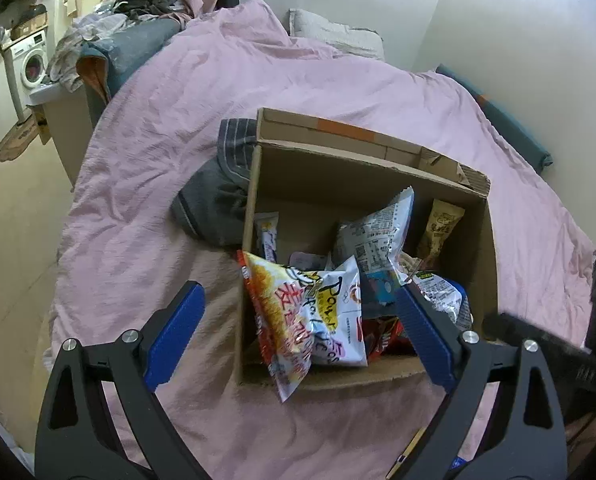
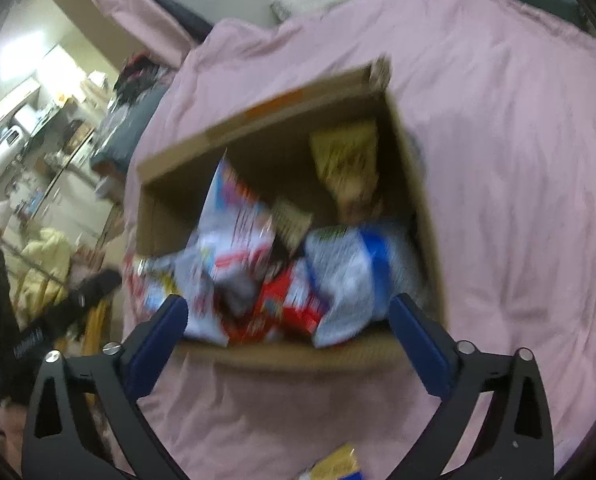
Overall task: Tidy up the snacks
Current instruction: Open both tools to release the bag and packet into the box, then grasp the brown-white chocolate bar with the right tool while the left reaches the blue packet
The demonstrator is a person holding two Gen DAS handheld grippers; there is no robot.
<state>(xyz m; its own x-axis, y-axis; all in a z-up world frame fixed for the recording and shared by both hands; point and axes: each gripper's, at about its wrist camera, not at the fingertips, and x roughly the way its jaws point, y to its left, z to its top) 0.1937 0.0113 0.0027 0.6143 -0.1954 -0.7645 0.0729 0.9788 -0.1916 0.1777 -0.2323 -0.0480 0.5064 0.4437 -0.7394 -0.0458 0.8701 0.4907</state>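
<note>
An open brown cardboard box (image 1: 372,200) is placed on the wrinkled pink bed cover (image 1: 170,128). Several crinkled snack bags (image 1: 322,312) are piled inside it, toward its near wall. A folded grey striped garment (image 1: 218,196) is laid just beside the box, on its left. A pale pillow (image 1: 334,34) is seen behind, at the wall.

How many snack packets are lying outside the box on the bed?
1 in view: a yellow-and-blue packet on the pink cover near the bottom edge of the right view, in front of the box. Others may lie out of frame.
</note>
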